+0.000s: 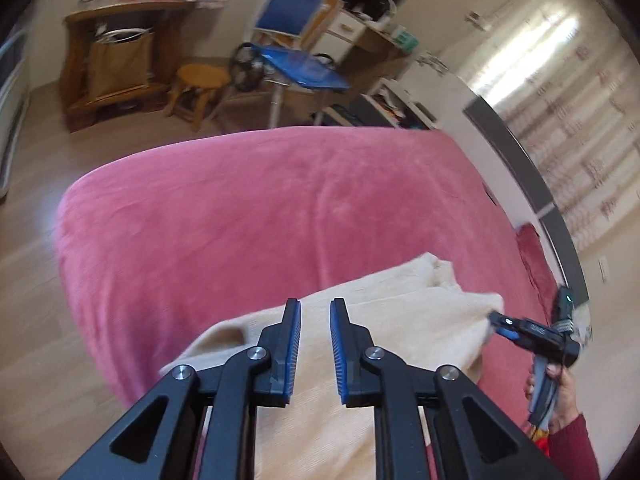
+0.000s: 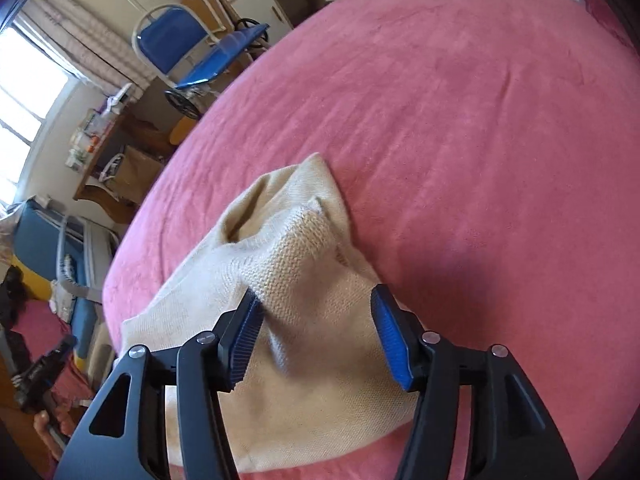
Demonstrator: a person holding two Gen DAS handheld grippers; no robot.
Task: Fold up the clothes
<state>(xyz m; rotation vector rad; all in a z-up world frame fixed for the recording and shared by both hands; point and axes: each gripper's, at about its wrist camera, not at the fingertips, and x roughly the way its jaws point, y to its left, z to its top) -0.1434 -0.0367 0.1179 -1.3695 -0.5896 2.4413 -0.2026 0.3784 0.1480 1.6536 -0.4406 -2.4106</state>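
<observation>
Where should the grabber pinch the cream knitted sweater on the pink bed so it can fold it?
Probably the raised ridge of the cream knitted sweater, just past the open right gripper. That fold stands up off the pink fleece bedspread, so coming down from above with one finger on each side should catch it. The flat parts lie too snug to pinch.

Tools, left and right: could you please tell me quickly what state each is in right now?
Left tool: open a little, holding nothing, above the cream cloth.
Right tool: open, cloth between the pads, not gripped.
</observation>
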